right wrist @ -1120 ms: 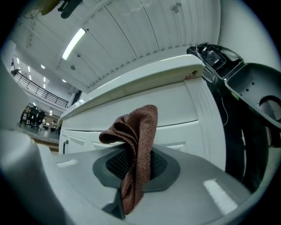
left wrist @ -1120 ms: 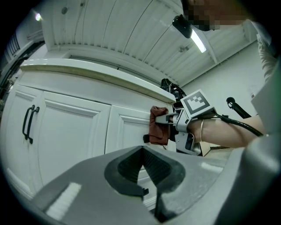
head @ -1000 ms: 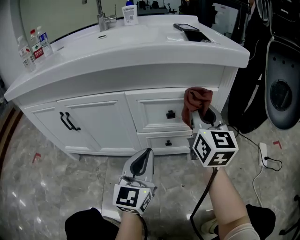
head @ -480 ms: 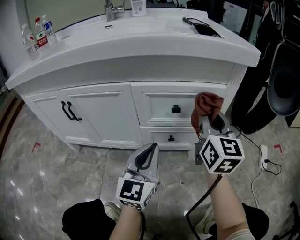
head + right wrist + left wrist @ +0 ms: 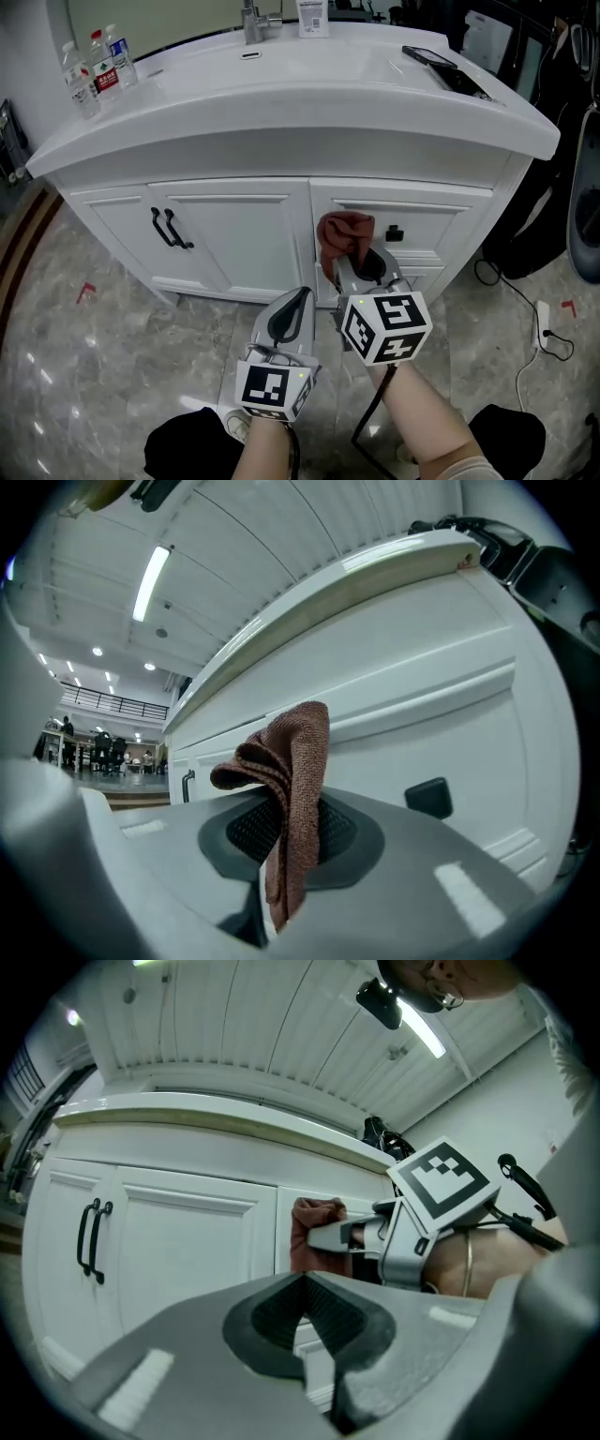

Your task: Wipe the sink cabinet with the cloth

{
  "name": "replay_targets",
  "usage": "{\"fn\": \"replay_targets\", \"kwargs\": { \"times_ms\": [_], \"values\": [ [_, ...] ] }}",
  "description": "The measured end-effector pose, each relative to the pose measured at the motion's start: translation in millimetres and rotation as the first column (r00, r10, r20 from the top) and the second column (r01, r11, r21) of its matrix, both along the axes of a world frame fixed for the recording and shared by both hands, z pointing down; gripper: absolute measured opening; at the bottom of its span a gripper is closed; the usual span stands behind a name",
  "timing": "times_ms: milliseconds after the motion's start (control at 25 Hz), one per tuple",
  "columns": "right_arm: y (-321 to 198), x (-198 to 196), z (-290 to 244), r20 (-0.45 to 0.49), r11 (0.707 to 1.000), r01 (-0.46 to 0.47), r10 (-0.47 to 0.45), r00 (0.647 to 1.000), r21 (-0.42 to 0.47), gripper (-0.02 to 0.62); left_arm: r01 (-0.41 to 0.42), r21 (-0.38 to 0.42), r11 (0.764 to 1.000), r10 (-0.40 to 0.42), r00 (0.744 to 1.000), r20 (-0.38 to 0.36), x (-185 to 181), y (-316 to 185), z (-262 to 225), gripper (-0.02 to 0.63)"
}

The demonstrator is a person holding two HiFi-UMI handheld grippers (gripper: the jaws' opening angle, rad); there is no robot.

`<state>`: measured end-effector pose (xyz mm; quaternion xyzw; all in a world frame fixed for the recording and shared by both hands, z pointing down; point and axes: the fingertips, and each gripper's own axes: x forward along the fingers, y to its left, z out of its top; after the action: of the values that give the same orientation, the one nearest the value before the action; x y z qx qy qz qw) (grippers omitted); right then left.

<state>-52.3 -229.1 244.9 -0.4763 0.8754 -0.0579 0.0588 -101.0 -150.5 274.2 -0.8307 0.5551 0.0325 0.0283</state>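
Observation:
The white sink cabinet (image 5: 234, 234) stands in front of me, with two doors at the left and drawers at the right. My right gripper (image 5: 361, 265) is shut on a reddish-brown cloth (image 5: 343, 236), which is held up against the top drawer front, left of its black knob (image 5: 395, 233). The right gripper view shows the cloth (image 5: 286, 789) bunched between the jaws, close to the drawer front. My left gripper (image 5: 287, 318) hangs lower, in front of the cabinet, shut with nothing in it; in the left gripper view its jaws meet (image 5: 305, 1312).
The white countertop (image 5: 281, 84) overhangs the cabinet, with a faucet (image 5: 253, 21), water bottles (image 5: 94, 66) at the left and a black phone (image 5: 450, 70) at the right. Black door handles (image 5: 169, 228) stick out. A white power strip (image 5: 544, 319) and cable lie on the marble floor at the right.
My right gripper has carried the cloth leftward along the top drawer front, from right of the knob to left of it. My view has shifted too; the left gripper has stayed low and shut.

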Motion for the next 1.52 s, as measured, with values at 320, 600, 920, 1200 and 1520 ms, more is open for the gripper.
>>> {"fn": "replay_targets", "kwargs": {
  "times_ms": [320,600,920,1200,1520],
  "values": [
    [-16.4,-20.3,9.5,-0.074,1.0,-0.007,0.007,0.997,0.004,0.081,0.0,0.002,1.0,0.0,0.999,-0.046,-6.7,1.6,1.0,0.0],
    [-25.5,24.7,25.6,-0.113,0.995,-0.097,0.095,0.989,-0.014,0.081,-0.048,-0.004,0.999,0.047,0.996,-0.079,19.9,-1.1,2.4,0.0],
    [-21.0,45.4,35.6,-0.12,0.988,-0.146,0.141,0.983,-0.041,0.08,-0.079,-0.004,0.997,0.078,0.993,-0.086,33.9,-5.8,3.5,0.0],
    [-10.6,69.8,23.8,-0.081,0.986,-0.162,0.16,0.984,-0.025,0.08,-0.099,-0.016,0.995,0.097,0.993,-0.074,44.8,-8.6,11.8,0.0],
    [-6.1,95.7,12.6,-0.083,0.986,-0.165,0.166,0.983,0.017,0.081,-0.11,-0.013,0.994,0.109,0.991,-0.076,54.8,-12.9,8.5,0.0]
  ]
}}
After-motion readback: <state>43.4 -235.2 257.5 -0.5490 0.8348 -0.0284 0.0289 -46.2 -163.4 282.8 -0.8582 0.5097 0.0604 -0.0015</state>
